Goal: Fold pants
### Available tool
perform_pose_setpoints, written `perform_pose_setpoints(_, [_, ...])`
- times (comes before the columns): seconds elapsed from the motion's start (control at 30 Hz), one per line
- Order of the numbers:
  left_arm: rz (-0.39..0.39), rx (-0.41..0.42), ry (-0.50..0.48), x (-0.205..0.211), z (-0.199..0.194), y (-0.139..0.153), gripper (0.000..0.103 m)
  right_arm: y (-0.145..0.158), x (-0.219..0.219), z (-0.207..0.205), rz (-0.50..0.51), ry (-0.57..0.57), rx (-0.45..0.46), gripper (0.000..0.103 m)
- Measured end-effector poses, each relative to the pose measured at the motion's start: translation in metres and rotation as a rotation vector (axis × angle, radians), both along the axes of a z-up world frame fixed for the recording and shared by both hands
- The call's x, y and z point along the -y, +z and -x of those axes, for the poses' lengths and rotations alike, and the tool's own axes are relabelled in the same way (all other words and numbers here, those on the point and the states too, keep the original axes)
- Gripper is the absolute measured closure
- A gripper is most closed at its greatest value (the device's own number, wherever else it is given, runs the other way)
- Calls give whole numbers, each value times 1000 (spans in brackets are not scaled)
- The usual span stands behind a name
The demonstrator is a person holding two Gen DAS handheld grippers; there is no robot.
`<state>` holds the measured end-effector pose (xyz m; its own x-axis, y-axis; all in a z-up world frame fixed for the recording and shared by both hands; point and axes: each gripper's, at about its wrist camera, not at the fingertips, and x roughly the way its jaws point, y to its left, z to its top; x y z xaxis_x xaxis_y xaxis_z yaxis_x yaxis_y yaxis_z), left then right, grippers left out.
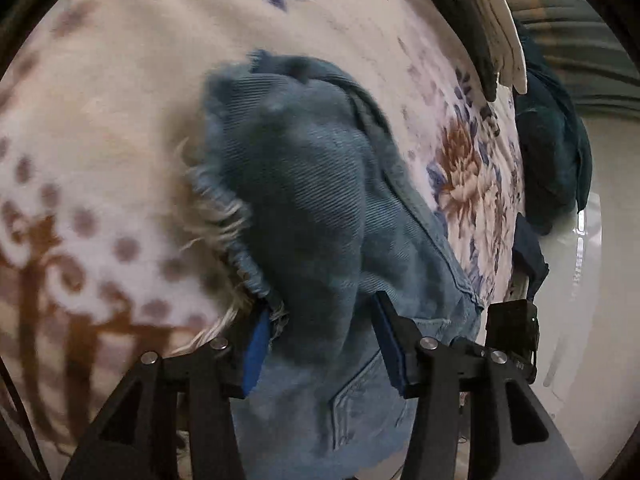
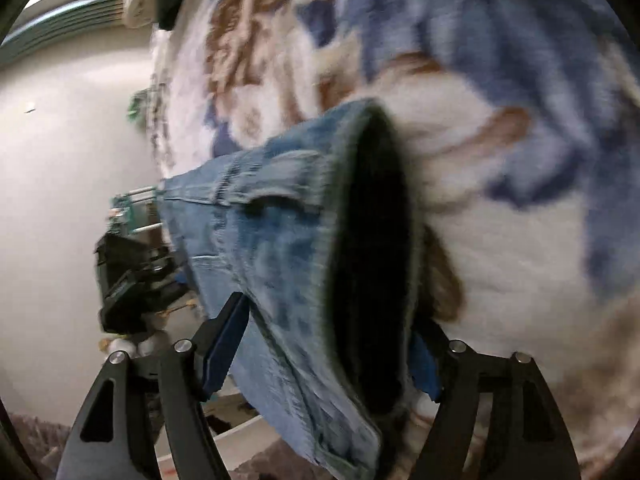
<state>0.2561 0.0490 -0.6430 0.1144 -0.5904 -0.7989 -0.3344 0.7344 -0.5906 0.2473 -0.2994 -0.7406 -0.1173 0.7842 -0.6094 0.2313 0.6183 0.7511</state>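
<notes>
Blue denim pants (image 1: 320,200) with a frayed hem hang bunched over a floral blanket (image 1: 120,100). My left gripper (image 1: 324,340) has the denim between its blue pads; the jaws stand wide and the cloth fills the gap. In the right wrist view the pants (image 2: 272,240) show a dark opening (image 2: 372,260), and my right gripper (image 2: 324,344) straddles that edge with cloth between its pads. The left gripper's body (image 2: 132,280) shows at the left. The image is motion-blurred.
The floral blanket (image 2: 500,160) covers the bed. Dark and white folded clothes (image 1: 492,40) and a dark teal garment (image 1: 552,152) lie at the bed's edge. A pale floor (image 2: 72,160) lies beyond. The right gripper's body (image 1: 512,332) shows nearby.
</notes>
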Motion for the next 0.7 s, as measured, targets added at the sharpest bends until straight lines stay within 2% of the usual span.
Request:
perform_pose_setpoints(0.07, [-38, 20, -30, 7, -2, 4, 56, -1, -11, 0, -10, 17, 29, 27])
perform_pose_setpoints(0.13, [-97, 61, -69, 11, 1, 12, 62, -1, -25, -3, 34, 50, 52, 32])
perform_pose_setpoints(0.17, [-135, 76, -88, 15, 3, 16, 82, 1, -30, -4, 52, 55, 64, 53])
perform_pose_setpoints(0.2, [-182, 84, -118, 18, 4, 19, 91, 3, -32, -4, 86, 60, 64, 69])
perform_pose_setpoints(0.27, [-183, 115, -114, 16, 10, 28, 95, 13, -34, -4, 120, 40, 72, 76])
perform_pose_setpoints(0.43, [-185, 171, -107, 11, 22, 55, 97, 49, -46, 6, 197, 11, 136, 80])
perform_pose_setpoints(0.57, [-170, 217, -89, 7, 23, 81, 97, 78, -35, 17, 196, -27, 178, 81])
perform_pose_setpoints(0.7, [-149, 279, -75, 2, 18, 112, 97, 122, -30, 17, 175, -59, 228, 81])
